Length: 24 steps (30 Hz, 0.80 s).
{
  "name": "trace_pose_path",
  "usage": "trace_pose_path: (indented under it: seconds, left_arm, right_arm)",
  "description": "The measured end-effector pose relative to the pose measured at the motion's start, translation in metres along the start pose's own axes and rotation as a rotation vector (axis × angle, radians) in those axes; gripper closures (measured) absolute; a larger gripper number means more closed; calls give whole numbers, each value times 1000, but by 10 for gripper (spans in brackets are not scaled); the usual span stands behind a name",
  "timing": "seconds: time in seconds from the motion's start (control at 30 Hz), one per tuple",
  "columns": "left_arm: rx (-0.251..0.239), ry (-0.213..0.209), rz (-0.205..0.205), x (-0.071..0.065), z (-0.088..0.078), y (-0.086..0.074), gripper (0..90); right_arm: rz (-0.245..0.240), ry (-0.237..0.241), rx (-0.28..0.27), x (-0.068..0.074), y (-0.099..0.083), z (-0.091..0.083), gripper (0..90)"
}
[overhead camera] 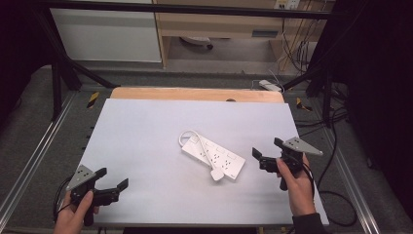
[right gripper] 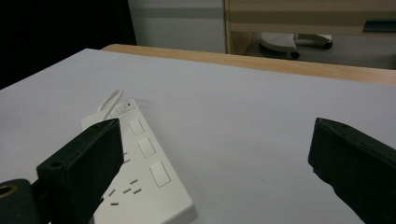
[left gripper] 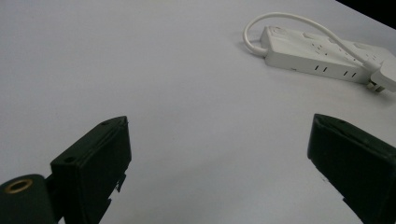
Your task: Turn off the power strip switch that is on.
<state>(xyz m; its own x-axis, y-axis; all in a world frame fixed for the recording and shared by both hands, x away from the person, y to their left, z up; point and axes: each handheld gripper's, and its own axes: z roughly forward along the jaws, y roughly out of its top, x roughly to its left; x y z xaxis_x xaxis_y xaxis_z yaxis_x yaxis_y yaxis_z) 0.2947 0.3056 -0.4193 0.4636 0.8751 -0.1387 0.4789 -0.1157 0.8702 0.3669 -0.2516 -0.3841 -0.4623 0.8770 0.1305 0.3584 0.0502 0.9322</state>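
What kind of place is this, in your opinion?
Probably a lab or workshop recording station: a white-covered table inside a black metal frame, loose cables on the floor behind, and a white power strip as the test object.

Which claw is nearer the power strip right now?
The right claw, held just off the power strip's right end. The left claw sits far back at the near-left corner of the table.
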Motion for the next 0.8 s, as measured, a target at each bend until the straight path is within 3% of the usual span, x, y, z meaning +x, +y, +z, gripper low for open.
trace_pose_path:
  seconds: [0.43,0.8]
  left_arm:
    - [0,3,3,0,0,0,64]
    - [-5,-1,8,-1,0,0,64]
  right_arm:
    - [-8,-34,12,-9,-27,-17,43]
    - [-3,-52,98,-13,-57,-11,48]
